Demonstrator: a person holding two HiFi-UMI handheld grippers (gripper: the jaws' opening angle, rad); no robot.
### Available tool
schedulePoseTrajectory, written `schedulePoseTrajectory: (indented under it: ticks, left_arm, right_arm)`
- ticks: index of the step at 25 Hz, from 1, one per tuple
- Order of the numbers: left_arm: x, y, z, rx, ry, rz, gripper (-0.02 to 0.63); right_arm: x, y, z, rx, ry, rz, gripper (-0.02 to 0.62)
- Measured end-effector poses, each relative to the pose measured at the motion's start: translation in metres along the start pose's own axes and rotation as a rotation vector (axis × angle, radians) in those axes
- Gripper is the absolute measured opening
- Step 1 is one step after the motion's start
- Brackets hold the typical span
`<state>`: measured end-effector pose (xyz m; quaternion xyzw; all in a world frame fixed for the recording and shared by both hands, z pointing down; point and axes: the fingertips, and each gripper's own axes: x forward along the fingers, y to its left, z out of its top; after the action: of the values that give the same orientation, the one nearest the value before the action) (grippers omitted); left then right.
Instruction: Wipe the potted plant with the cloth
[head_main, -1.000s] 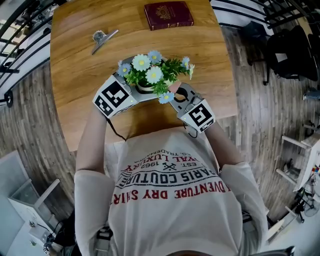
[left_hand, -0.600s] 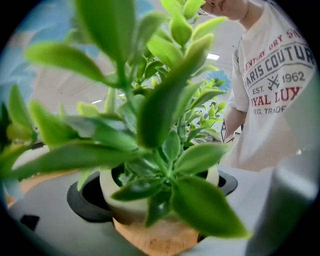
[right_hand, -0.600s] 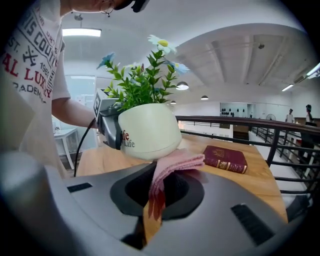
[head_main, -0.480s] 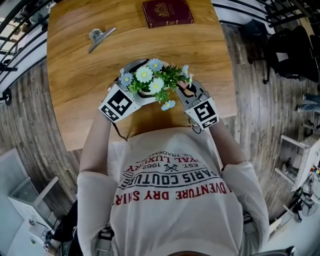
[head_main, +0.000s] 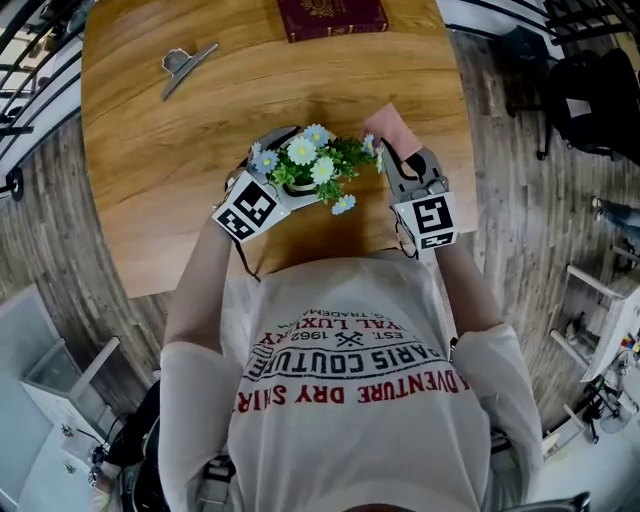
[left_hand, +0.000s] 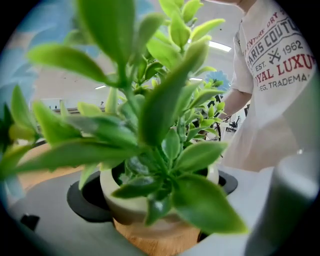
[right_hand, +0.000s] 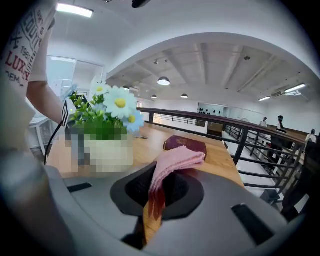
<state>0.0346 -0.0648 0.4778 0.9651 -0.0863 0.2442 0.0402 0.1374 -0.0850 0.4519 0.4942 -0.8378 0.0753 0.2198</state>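
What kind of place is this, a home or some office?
Probably the upper level of a large open hall, maybe an office or lab, not a home: a black railing runs beside the wooden table, under a wide arched ceiling with round lamps.

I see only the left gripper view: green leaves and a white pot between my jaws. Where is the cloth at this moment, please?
Observer: The pink cloth is pinched in the right gripper; its jaws are closed on it.
Operator: Is it touching anything else?
Observer: No. In the right gripper view it is apart from the potted plant, which stands to its left.
Operator: What else lies on the table?
Observer: The head view shows a dark red book and a metal clip on the far part of the table.
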Motion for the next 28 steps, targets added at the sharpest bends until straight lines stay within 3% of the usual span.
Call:
schedulePoseTrajectory:
  ticks: [7, 11, 19, 24, 28]
  left_arm:
    - [0.037, -0.009, -0.038, -0.022, 0.087, -0.003, 0.541]
    - [0.051, -0.019, -0.052, 0.017, 0.13, -0.048, 0.541]
    - [0.056, -0.022, -0.061, 0.062, 0.106, -0.039, 0.541]
    - [0.052, -0.011, -0.059, 0.034, 0.097, 0.066, 0.541]
    - [0.037, -0.009, -0.045, -0.05, -0.01, 0.151, 0.542]
  right_arm:
    - [-0.001, -0.021, -0.014, 0.027, -0.004, 0.013, 0.037]
    - [-0.003, -0.018, -0.024, 0.031, -0.002, 0.049, 0.037]
    - [-0.01, -0.013, -0.035, 0.038, 0.005, 0.087, 0.037]
    - [-0.018, -0.019, -0.045, 0.068, 0.0, 0.071, 0.037]
    - [-0.021, -0.014, -0.038, 0.052, -0.018, 0.066, 0.037]
